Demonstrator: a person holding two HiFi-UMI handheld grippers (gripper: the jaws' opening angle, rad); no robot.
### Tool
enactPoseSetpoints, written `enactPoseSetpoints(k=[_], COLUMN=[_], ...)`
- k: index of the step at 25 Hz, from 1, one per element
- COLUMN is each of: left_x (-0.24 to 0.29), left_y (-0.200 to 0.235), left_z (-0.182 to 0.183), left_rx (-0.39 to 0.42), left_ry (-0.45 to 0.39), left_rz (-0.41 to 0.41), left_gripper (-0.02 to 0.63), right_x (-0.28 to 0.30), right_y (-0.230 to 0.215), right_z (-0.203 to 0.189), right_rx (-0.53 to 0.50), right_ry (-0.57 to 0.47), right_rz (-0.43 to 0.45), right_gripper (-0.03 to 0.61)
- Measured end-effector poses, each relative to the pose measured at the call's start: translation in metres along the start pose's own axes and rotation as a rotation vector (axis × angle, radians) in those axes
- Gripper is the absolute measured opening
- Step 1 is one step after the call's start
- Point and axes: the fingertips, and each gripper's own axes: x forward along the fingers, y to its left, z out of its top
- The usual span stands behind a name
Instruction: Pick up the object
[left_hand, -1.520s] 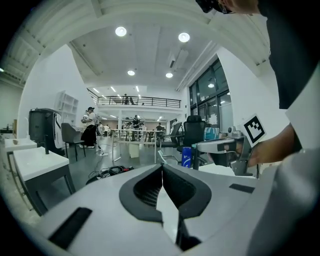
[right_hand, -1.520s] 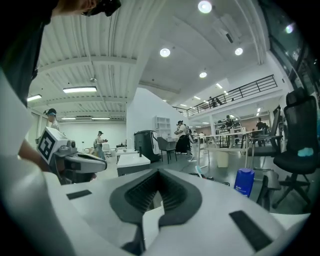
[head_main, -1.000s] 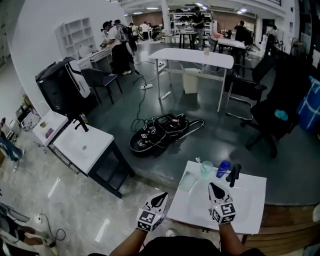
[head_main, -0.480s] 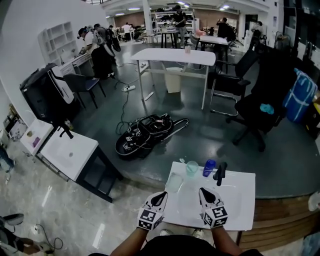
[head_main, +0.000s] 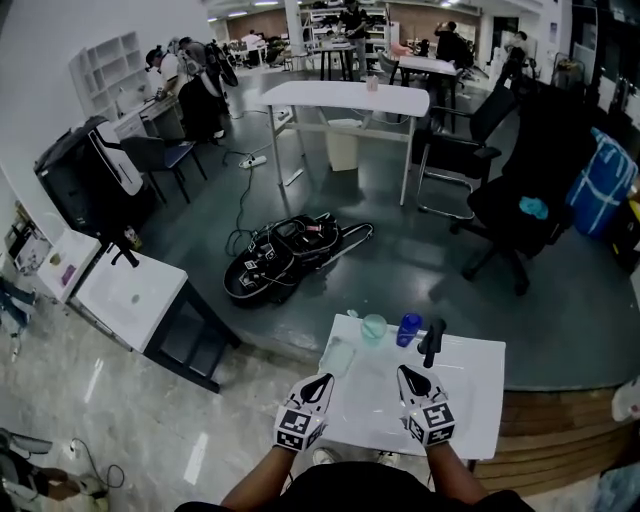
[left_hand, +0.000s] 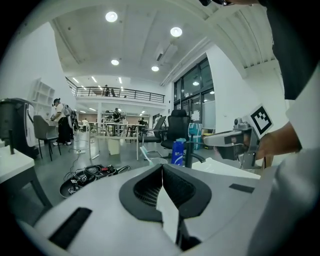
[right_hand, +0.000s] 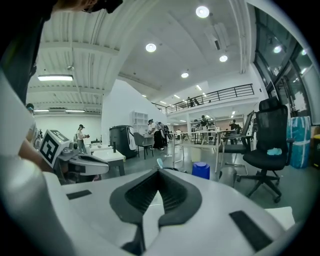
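**Technician:** What is the state of each hand-held gripper?

**Inspector:** The left hand-held gripper (head_main: 320, 381) has its jaws together with nothing between them. The right hand-held gripper (head_main: 405, 373) reads the same in its own view: the jaw tips meet and hold nothing. Both hover over the near part of the white worktop (head_main: 480, 372), side by side and apart from each other.

**Technician:** Where is the object to be picked up?

**Inspector:** The task names no particular item, so there are three candidates. Nearest, just ahead of the left hand-held gripper's tips, lies a translucent container (head_main: 337, 356). Farther on, ahead of the gap between the two tools, stands a clear cup (head_main: 373, 327). Just to the right of that cup, ahead of the right hand-held gripper, is a blue bottle (head_main: 408, 329). A black tap (head_main: 432, 342) rises just to the right of the bottle. All three rest on the worktop, and neither tool touches any of them.

**Technician:** How far along is the task?

**Inspector:** By the inspector's judgement, it is at the approach stage only. Nothing is grasped or lifted. One tool has yet to open its jaws, advance around the chosen item, close on it and raise it.
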Motion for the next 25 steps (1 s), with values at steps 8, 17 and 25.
enactPoseSetpoints(k=[8,17,25], left_x=[0.018,0.032,0.049], left_y=[0.007,0.017,0.026], left_z=[-0.02,-0.047,-0.074], left_rx=[-0.038,-0.052,-0.078], left_ry=[0.045,0.106,0.185], left_rz=[0.039,0.087,0.116], left_gripper=[0.021,0.023,0.257], right_x=[0.007,0.011,0.012], right_y=[-0.007,-0.007,0.008], right_z=[-0.02,-0.039,-0.059], right_rx=[-0.001,0.006,0.029], right_ry=[0.04,0.084,0.128], right_rz=[0.005,0.034,0.08], right_gripper=[0.017,0.017,0.017])
